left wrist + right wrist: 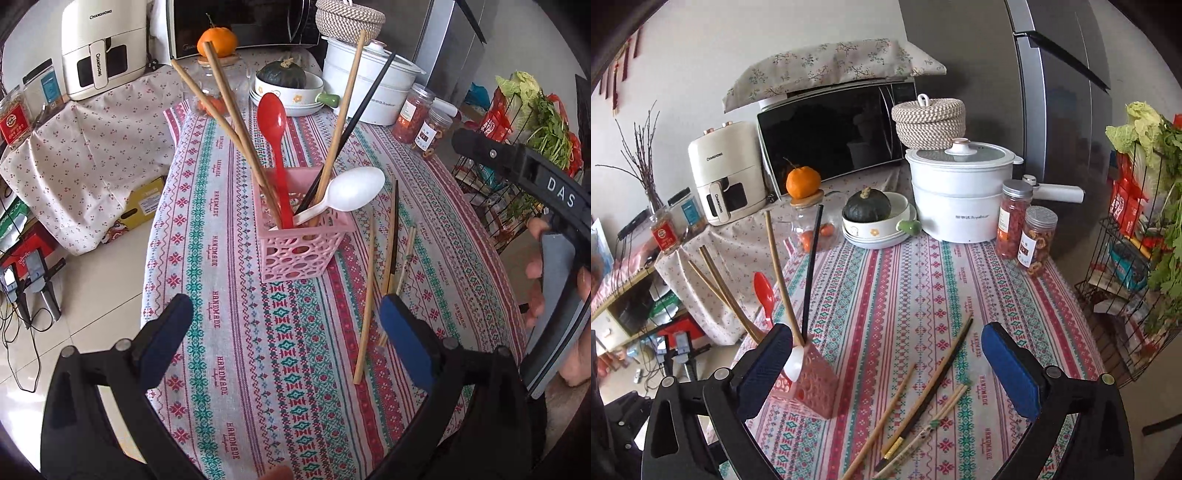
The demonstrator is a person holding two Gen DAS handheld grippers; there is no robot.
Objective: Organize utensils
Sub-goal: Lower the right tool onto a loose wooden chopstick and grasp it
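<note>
A pink lattice holder [295,251] stands on the patterned tablecloth [236,350]. In it are a red spoon [271,122], a white spoon [354,188], wooden chopsticks [221,96] and a black chopstick [369,92]. Several loose chopsticks [365,306] lie on the cloth to the right of it. My left gripper [284,310] is open and empty, just in front of the holder. My right gripper [886,332] is open and empty above the loose chopsticks [923,398]. Its left pad sits in front of the holder [809,387] and partly hides the white spoon [796,363].
At the back stand a white pot [956,199], two jars [1027,229], stacked bowls with a dark squash [866,206], a microwave [834,129] and an air fryer [727,177]. A wire rack of vegetables [1137,258] borders the right. The table's left edge [151,258] drops to the floor.
</note>
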